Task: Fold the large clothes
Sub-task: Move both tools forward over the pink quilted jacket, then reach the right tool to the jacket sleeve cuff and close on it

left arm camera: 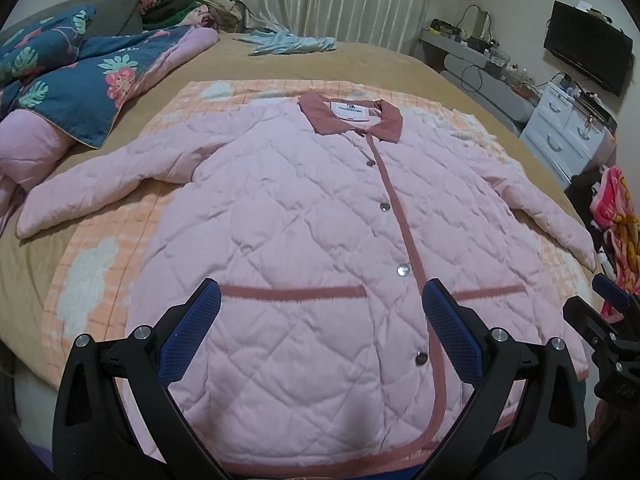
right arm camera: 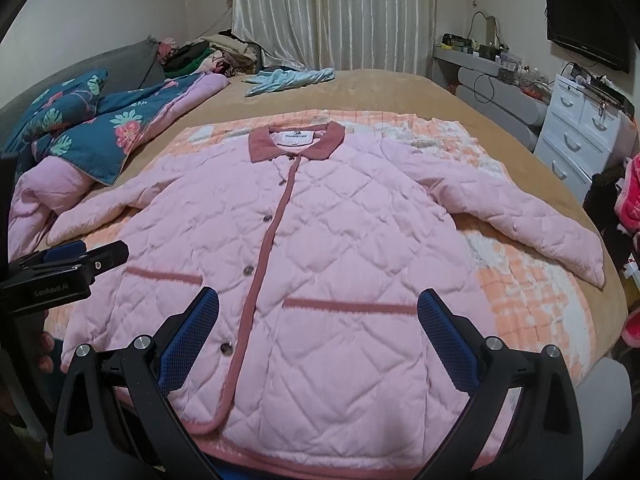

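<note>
A pink quilted jacket (left arm camera: 304, 216) (right arm camera: 328, 240) with a darker rose collar and trim lies flat and buttoned on the bed, front up, both sleeves spread outward. My left gripper (left arm camera: 320, 304) hovers open above the lower hem, left of the button placket, with nothing between its blue pads. My right gripper (right arm camera: 318, 312) is open too, over the hem's right half near the pocket trim. Each gripper shows at the edge of the other's view: the right one (left arm camera: 608, 320) and the left one (right arm camera: 64, 268). Neither touches the jacket.
Under the jacket lies an orange-and-white checked blanket (right arm camera: 532, 288) on a tan bedspread (left arm camera: 360, 68). A floral blue quilt (left arm camera: 80, 80) is heaped at the left, a light blue garment (right arm camera: 288, 76) at the far end. White drawers (right arm camera: 580, 140) stand on the right.
</note>
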